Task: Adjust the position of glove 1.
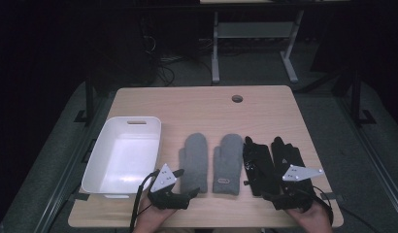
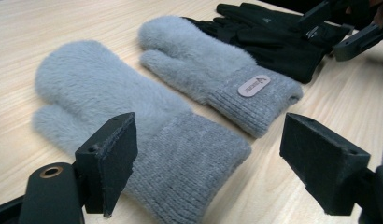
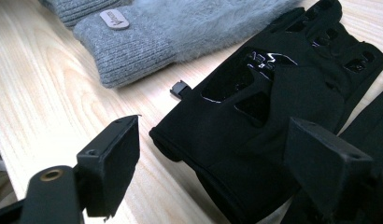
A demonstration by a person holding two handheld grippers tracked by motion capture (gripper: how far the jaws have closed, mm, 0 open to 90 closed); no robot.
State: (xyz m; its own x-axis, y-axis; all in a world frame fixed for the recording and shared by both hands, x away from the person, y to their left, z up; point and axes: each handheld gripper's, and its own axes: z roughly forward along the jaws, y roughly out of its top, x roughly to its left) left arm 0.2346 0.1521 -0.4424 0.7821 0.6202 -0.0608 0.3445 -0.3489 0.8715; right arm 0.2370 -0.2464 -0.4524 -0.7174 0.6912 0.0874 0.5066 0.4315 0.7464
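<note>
Two grey fuzzy mittens lie side by side mid-table: the left mitten (image 1: 193, 162) (image 2: 110, 102) and the right mitten (image 1: 228, 165) (image 2: 203, 60) (image 3: 147, 42), which has a small label on its cuff. Beside them lie two black gloves, the nearer black glove (image 1: 257, 167) (image 3: 273, 93) and the outer black glove (image 1: 289, 160) (image 3: 374, 126). My left gripper (image 1: 186, 183) (image 2: 213, 163) is open, its jaws standing wide on either side of the left mitten's knitted cuff without pressing on it. My right gripper (image 1: 274, 188) (image 3: 217, 158) is open, jaws apart over the nearer black glove's cuff.
A white plastic bin (image 1: 102, 160) with nothing in it stands at the table's left. A round cable hole (image 1: 237, 98) sits near the far edge of the wooden table (image 1: 197, 109). Beyond it stand desk legs on a dark floor.
</note>
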